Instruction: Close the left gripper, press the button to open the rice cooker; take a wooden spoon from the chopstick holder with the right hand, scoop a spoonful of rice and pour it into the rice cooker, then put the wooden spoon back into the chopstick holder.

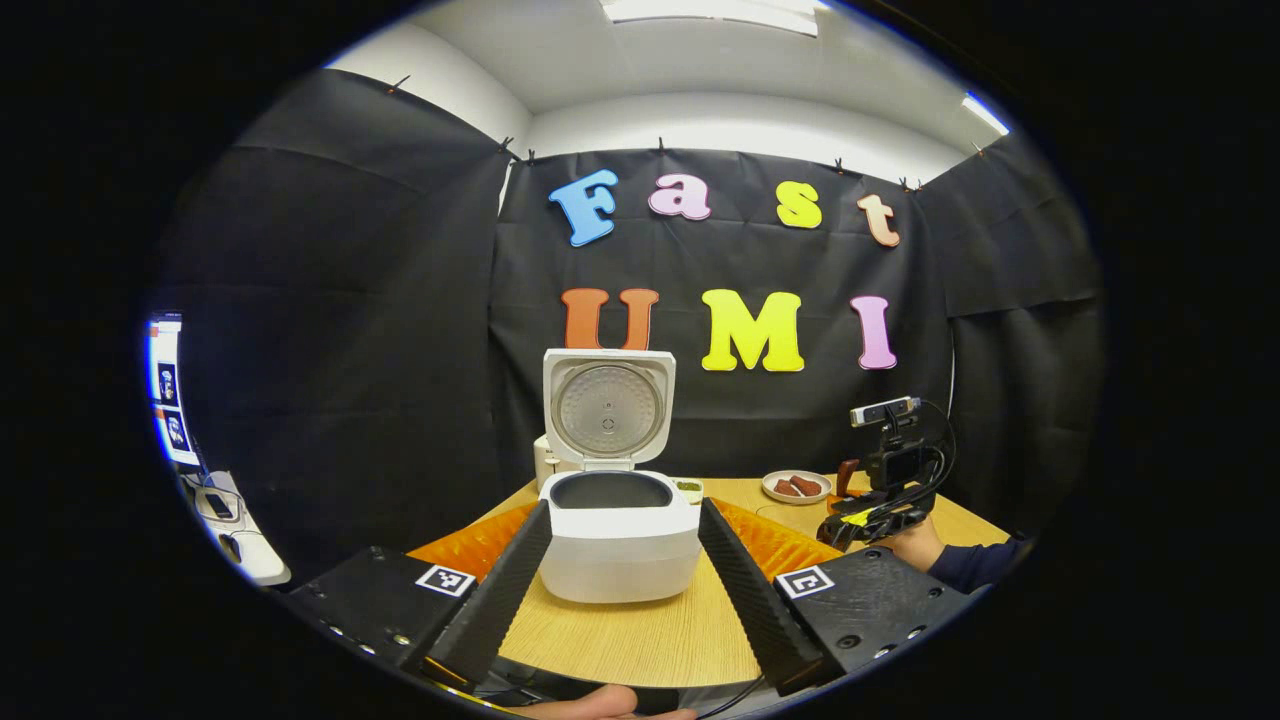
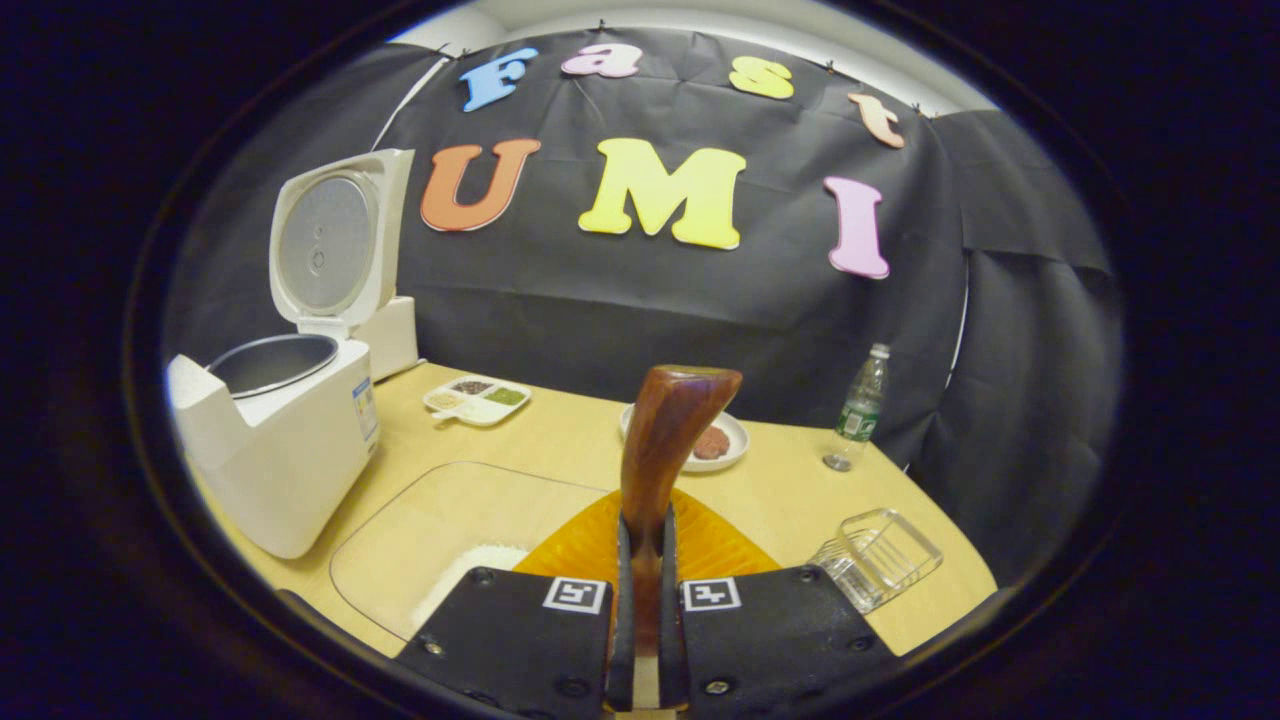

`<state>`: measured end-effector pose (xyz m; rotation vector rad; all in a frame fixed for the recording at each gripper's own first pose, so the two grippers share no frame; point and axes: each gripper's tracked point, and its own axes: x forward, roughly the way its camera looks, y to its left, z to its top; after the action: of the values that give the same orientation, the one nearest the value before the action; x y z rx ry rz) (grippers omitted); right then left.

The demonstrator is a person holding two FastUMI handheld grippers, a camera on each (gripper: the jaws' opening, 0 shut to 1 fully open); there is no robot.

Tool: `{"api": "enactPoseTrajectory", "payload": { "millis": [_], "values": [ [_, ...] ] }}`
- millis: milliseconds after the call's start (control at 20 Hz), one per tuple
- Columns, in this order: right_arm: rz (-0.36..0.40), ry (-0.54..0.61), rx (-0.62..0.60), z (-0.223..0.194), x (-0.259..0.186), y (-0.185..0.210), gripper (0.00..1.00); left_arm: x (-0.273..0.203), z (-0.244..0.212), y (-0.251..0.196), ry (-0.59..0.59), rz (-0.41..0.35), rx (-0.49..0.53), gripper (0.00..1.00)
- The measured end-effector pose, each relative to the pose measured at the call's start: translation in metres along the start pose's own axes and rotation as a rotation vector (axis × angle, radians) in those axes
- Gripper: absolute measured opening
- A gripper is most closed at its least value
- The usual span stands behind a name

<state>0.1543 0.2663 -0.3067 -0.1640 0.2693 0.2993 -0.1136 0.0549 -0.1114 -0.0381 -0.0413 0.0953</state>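
Black cloth walls enclose a light wooden table (image 2: pixel 560 430) on which the work proceeds. At centre, the right gripper (image 2: pixel 640 560) is clenched on the handle of the wooden spoon (image 2: pixel 665 440), both fingers pressing the shaft, the bowl end standing upright ahead of them and, as far as can be seen, carrying no rice. Below it lie an orange mat (image 2: pixel 720 545) and a clear tray (image 2: pixel 450 530) with white rice (image 2: pixel 475 570) at its near edge. The left gripper (image 1: pixel 620 560) is released, its fingers spread wide to either side of the rice cooker (image 1: pixel 620 540) without touching it. The cooker's lid (image 1: pixel 608 408) stands raised and the inner pot is exposed. Farther out sit a small divided dish (image 2: pixel 478 397), a plate (image 2: pixel 735 440), a water bottle (image 2: pixel 860 408) and a clear holder (image 2: pixel 880 555) at the right. Assessment: the button step is complete and the spoon is taken; scooping, pouring into the cooker and returning the spoon remain outstanding.
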Motion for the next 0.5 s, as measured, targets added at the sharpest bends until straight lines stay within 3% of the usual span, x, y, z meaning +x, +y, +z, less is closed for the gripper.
{"api": "enactPoseTrajectory", "payload": {
  "millis": [500],
  "values": [
    [0.338,0.030,0.126,-0.009,-0.032,0.097,0.15,-0.004,-0.003,-0.001,0.002,-0.003,0.014,0.94]
  ]
}}
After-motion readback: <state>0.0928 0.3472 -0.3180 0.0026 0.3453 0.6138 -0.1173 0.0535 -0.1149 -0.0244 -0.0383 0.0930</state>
